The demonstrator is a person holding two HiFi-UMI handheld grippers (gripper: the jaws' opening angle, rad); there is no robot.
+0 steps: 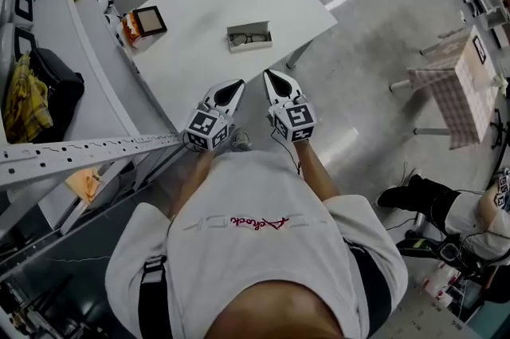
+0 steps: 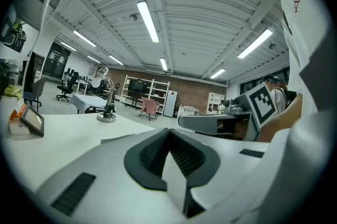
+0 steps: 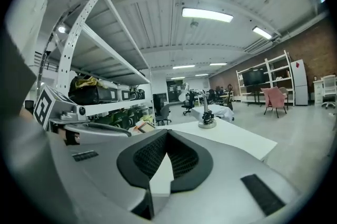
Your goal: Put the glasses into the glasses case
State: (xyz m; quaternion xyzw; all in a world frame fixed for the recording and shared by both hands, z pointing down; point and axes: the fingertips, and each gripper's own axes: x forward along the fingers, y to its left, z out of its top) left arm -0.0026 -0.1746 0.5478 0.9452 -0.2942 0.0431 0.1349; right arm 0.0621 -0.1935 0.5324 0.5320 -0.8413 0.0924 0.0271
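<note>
White table (image 1: 199,50): at twelve o'clock the open case (image 1: 267,32) apparently holds the glasses (image 1: 249,37). Left gripper (image 1: 237,84) and right gripper (image 1: 269,76) are closed, empty, well short of it. Next is probably a forward reach to shut it.

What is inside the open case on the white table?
Dark-rimmed glasses lie in the case. They cover the bottom of the case beneath them, and from this far up I cannot tell whether anything else is in there.
</note>
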